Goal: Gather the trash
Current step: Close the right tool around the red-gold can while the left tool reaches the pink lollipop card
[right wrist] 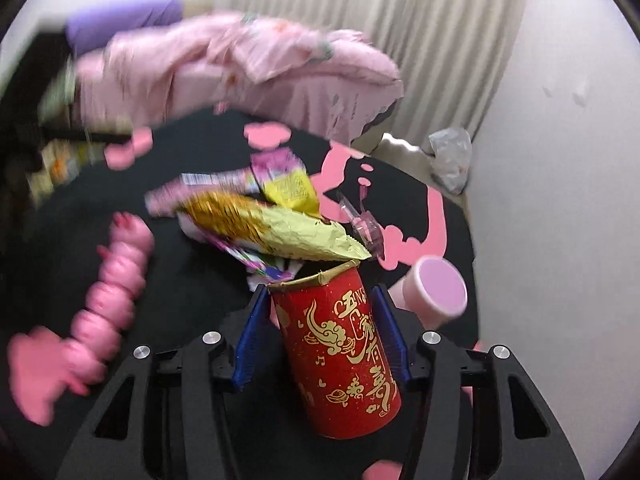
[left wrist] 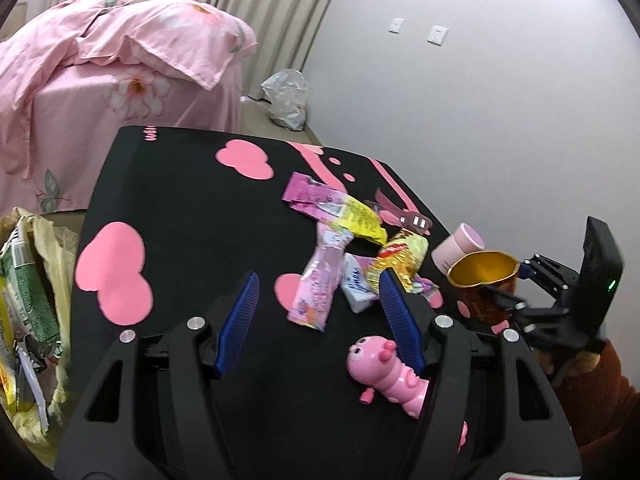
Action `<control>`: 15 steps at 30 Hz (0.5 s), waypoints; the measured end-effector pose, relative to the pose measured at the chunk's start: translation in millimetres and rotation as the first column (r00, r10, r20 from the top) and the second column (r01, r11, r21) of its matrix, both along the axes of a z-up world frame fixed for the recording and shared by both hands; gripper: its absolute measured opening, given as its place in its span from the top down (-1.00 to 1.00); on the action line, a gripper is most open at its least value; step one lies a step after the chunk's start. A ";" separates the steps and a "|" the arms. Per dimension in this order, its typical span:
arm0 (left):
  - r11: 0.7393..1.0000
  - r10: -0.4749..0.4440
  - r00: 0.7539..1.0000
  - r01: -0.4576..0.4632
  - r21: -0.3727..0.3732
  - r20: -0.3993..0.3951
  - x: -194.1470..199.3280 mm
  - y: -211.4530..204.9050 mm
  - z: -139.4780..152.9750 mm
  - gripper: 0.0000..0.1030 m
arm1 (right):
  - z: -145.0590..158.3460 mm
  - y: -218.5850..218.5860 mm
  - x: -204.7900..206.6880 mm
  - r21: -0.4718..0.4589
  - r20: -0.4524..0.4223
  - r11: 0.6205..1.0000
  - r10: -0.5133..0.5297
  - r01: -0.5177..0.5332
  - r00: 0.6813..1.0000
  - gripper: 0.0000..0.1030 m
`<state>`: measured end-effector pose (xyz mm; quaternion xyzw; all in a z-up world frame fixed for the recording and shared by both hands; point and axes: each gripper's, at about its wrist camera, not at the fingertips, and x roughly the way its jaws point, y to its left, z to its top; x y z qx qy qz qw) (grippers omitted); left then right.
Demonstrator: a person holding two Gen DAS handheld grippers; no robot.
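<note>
Red paper cup (right wrist: pixel 340 356): light, thin-walled, crushable, rim already bent; sits mid-body between the right gripper (right wrist: pixel 320 340) jaws, which pinch it; left gripper (left wrist: pixel 320 316) jaws spread, empty.

The squashed red paper cup (right wrist: pixel 340 356) carries gold clouds and characters, and its inside is yellow-gold. The black table mat (left wrist: pixel 180 208) bears pink heart shapes. A crumpled pink-and-yellow wrapper (left wrist: pixel 336 208) lies near a glossy pink caterpillar toy (left wrist: pixel 384 376). Pink floral bedding (left wrist: pixel 120 72) sits behind.
</note>
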<state>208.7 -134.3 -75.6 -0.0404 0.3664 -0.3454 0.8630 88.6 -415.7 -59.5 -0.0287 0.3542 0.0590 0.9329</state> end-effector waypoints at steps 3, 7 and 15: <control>0.997 -0.079 0.997 0.079 -0.024 -0.005 -1.2 -19.5 7.8 -0.20 | 3.9 -23.8 -18.7 0.161 0.021 0.985 -0.072 0.068 0.997 0.04; 0.985 -0.174 0.985 0.174 0.002 -0.013 1.4 -63.2 17.4 -0.24 | -3.0 -46.2 -40.4 0.252 0.053 0.956 -0.167 0.148 0.985 0.04; 0.985 -0.156 0.979 0.163 0.052 -0.129 43.8 -177.1 7.9 -0.24 | -11.5 -73.4 -65.2 0.252 0.082 0.935 -0.277 0.249 0.958 0.04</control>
